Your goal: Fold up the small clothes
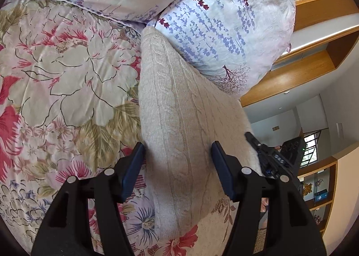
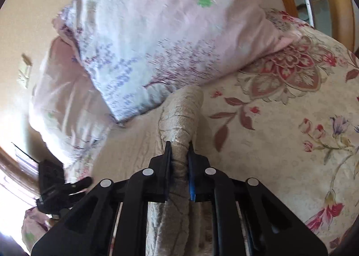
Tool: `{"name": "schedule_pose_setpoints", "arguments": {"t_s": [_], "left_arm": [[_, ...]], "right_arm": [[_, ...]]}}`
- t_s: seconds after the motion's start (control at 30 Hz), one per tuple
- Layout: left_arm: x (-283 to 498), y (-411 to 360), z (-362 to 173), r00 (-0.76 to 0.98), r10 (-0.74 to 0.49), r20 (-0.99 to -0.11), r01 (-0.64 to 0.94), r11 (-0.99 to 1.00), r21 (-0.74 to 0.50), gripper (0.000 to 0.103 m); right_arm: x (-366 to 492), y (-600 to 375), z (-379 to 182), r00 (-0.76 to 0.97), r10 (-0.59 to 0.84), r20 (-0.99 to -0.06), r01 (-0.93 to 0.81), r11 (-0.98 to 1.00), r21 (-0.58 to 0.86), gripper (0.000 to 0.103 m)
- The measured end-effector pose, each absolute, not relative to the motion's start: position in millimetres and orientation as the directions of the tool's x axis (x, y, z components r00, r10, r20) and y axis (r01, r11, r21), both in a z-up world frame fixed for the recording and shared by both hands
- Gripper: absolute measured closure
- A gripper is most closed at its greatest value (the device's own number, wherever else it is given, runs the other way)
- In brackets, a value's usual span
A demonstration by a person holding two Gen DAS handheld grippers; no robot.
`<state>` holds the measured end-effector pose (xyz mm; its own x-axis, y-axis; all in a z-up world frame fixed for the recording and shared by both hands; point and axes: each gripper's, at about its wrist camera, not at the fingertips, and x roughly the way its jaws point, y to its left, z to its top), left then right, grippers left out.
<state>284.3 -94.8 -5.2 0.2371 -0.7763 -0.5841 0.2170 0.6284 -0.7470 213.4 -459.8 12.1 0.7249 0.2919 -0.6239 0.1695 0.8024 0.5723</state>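
A beige cable-knit garment [image 1: 179, 125] lies in a long strip on the floral bedspread [image 1: 62, 81], its far end against a pillow. My left gripper [image 1: 177, 155] is open, its jaws standing on either side of the knit without closing on it. My right gripper [image 2: 180, 150] is shut on a bunched edge of the same garment [image 2: 181, 117], which rises from the bed between its fingers. The right gripper also shows at the right edge of the garment in the left wrist view [image 1: 267, 157].
Two pillows with purple flower print [image 1: 224, 27] [image 2: 157, 49] lie at the head of the bed, right behind the garment. A wooden headboard and shelves [image 1: 314, 58] stand to the right. The bedspread [image 2: 280, 132] spreads wide around the garment.
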Motion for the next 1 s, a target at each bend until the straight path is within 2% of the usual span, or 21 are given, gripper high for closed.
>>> {"name": "schedule_pose_setpoints", "arguments": {"t_s": [0.17, 0.33, 0.4, 0.8, 0.9, 1.0], "left_arm": [[276, -96, -1, 0.239, -0.771, -0.590, 0.239, 0.636, -0.734, 0.042], [264, -87, 2, 0.233, -0.771, -0.592, 0.247, 0.636, -0.731, 0.042], [258, -84, 1, 0.231, -0.769, -0.596, 0.248, 0.639, -0.728, 0.042], [238, -87, -7, 0.225, -0.744, -0.630, 0.253, 0.668, -0.699, 0.042], [236, -94, -7, 0.224, -0.734, -0.642, 0.269, 0.679, -0.683, 0.050], [233, -100, -9, 0.197, -0.743, -0.639, 0.278, 0.668, -0.691, 0.066]], "right_arm": [[207, -473, -1, 0.722, 0.369, -0.585, 0.175, 0.721, 0.670, 0.092], [173, -486, 12, 0.746, 0.389, -0.541, 0.166, 0.678, 0.716, 0.065], [161, -484, 15, 0.747, 0.397, -0.534, 0.154, 0.678, 0.719, 0.063], [136, -467, 12, 0.726, 0.416, -0.548, 0.125, 0.703, 0.700, 0.063], [137, -461, 8, 0.717, 0.423, -0.554, 0.117, 0.710, 0.695, 0.063], [138, -454, 8, 0.717, 0.418, -0.557, 0.099, 0.731, 0.675, 0.088]]}}
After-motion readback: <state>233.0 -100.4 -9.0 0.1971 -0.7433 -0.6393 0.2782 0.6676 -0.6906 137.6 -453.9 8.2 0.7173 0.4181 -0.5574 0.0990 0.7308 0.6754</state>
